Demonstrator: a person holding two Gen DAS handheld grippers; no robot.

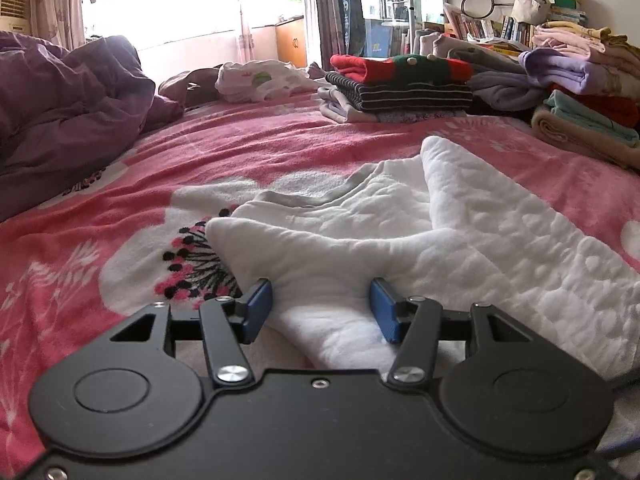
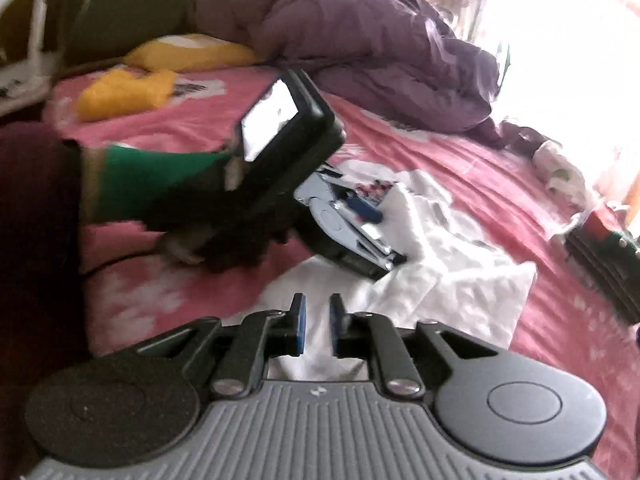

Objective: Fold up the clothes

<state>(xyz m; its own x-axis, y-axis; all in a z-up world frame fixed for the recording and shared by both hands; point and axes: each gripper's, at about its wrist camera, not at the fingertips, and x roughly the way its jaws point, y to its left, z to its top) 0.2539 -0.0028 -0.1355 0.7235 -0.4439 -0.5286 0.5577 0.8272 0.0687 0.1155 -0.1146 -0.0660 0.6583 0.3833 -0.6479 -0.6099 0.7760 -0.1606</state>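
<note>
One wide pink flowered blanket (image 1: 280, 152) across nearly all of both views, spread flat over the bed. Heaped along the left edge of the left wrist view, a crumpled purple duvet (image 1: 60, 112); same duvet across the top of the right wrist view.

Lying loose on the blanket in the centre and lower right of the left wrist view, a white quilted garment (image 1: 460, 232), partly doubled over itself, grey-trimmed edge showing at its far side. In the right wrist view, sprawled rumpled through the middle of the frame.

Stacked at upper right of the left wrist view, several folded clothes: a striped pile topped with a red and green knit (image 1: 400, 88), and beside it, against the right edge, a taller pile of lilac, pink, red and tan pieces (image 1: 580, 72). Well apart from the white garment.

Upper left of the right wrist view: blurred yellow cloth (image 2: 124, 92).

At bottom centre of its own view, the left gripper (image 1: 322, 304), jaws about half apart, a near fold of the white garment bulging between the blue pads, not pinched. Held in a dark-gloved hand (image 2: 224, 220) with a green cuff, seen at middle left of the right wrist view.

Right gripper (image 2: 318, 328) low in its frame, jaws only a narrow slit apart, nothing caught between, white garment visible beneath.
</note>
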